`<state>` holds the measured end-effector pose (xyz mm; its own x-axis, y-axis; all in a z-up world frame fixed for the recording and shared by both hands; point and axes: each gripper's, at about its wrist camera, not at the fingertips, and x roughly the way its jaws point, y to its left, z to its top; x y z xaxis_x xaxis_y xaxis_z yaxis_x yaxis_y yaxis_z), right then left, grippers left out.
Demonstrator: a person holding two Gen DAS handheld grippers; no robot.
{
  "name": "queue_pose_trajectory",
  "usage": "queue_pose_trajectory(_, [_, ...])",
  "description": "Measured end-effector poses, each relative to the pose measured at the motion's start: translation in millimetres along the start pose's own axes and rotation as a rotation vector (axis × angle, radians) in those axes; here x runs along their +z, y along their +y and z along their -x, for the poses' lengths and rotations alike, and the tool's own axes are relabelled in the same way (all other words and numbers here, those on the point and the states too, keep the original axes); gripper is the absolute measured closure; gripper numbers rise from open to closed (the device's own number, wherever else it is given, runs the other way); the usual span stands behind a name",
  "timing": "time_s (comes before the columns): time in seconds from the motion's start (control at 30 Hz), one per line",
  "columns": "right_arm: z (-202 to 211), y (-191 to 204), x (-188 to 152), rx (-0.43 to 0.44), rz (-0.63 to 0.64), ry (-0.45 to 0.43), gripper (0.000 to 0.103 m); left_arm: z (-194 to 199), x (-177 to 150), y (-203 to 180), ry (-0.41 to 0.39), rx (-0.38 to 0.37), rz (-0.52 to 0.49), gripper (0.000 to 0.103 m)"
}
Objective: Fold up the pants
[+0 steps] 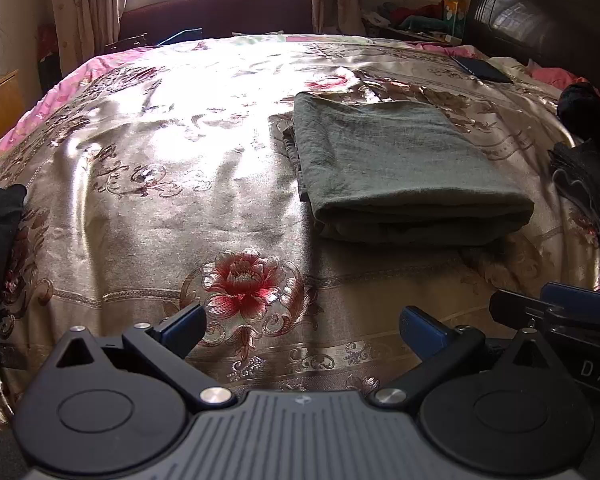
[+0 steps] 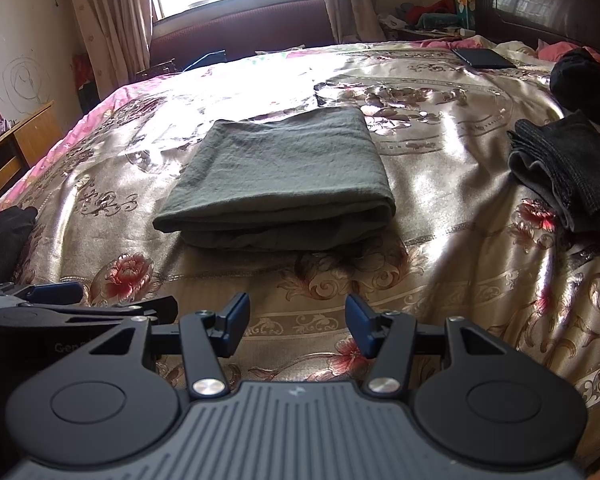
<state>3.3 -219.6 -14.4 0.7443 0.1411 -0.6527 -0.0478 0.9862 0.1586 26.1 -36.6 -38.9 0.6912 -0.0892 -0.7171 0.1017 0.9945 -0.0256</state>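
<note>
The grey-green pants (image 1: 404,164) lie folded into a flat rectangle on the floral bedspread (image 1: 160,152), right of centre in the left wrist view and central in the right wrist view (image 2: 284,184). My left gripper (image 1: 302,330) is open and empty, low over the bed's near edge, well short of the pants. My right gripper (image 2: 296,326) is open and empty, also near the front edge, short of the pants. Each gripper shows at the edge of the other's view: the right one (image 1: 560,312) and the left one (image 2: 72,304).
A folded dark garment (image 2: 568,176) lies on the bed at the right. Black clothing (image 2: 584,84) sits behind it near the dark headboard (image 2: 548,4). A dark flat item (image 2: 482,58) lies far back. More black cloth (image 2: 4,236) is at the left edge. A wooden desk (image 2: 16,148) stands left.
</note>
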Motion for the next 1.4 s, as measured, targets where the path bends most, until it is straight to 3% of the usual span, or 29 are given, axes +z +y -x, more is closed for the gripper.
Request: queue_pose_trajectory(1.4, [-1.1,-1.4,2.0,0.003,0.0,0.007,0.049,-1.6,-0.8,0.9,0.01,-0.004,0.005,0.0])
